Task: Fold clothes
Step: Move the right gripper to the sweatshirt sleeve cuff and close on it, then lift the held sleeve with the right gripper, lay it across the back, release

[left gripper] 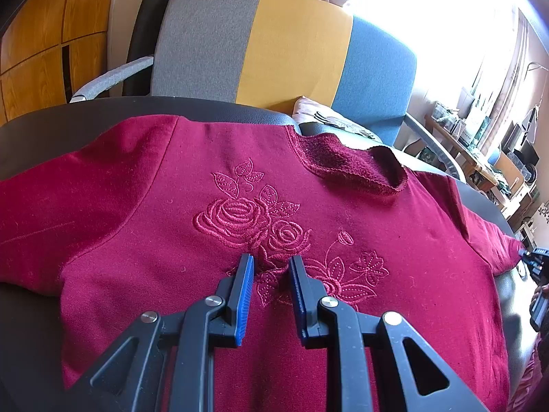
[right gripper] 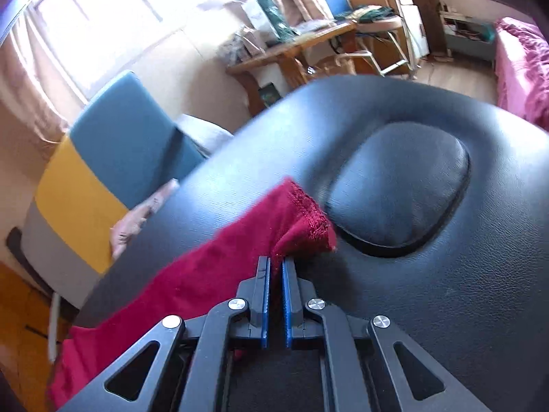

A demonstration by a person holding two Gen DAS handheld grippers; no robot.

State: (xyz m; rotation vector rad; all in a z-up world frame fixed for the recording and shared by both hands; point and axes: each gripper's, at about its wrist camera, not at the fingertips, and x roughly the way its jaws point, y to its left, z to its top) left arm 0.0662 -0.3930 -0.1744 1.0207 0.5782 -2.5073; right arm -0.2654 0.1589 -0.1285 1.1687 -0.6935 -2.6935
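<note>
- The crimson embroidered sweater [left gripper: 240, 213] lies spread, front up, on my black padded worktop [right gripper: 429, 257].
- My right gripper [right gripper: 276, 263] is pinched on the sleeve cuff [right gripper: 305, 226], just at its 12 o'clock.
- My left gripper [left gripper: 271, 264] hovers over the chest, jaws narrow, holding nothing.
- Step, I judge: first sleeve fold. Next: carry the cuff inward across the body, keeping the pinch.

A grey, yellow and blue chair [left gripper: 291, 51] fills the frame's upper centre, wooden panelling [left gripper: 37, 41] at upper left, a glaring bright window [left gripper: 446, 10] upper right, a cluttered desk [left gripper: 480, 151] at right.
</note>
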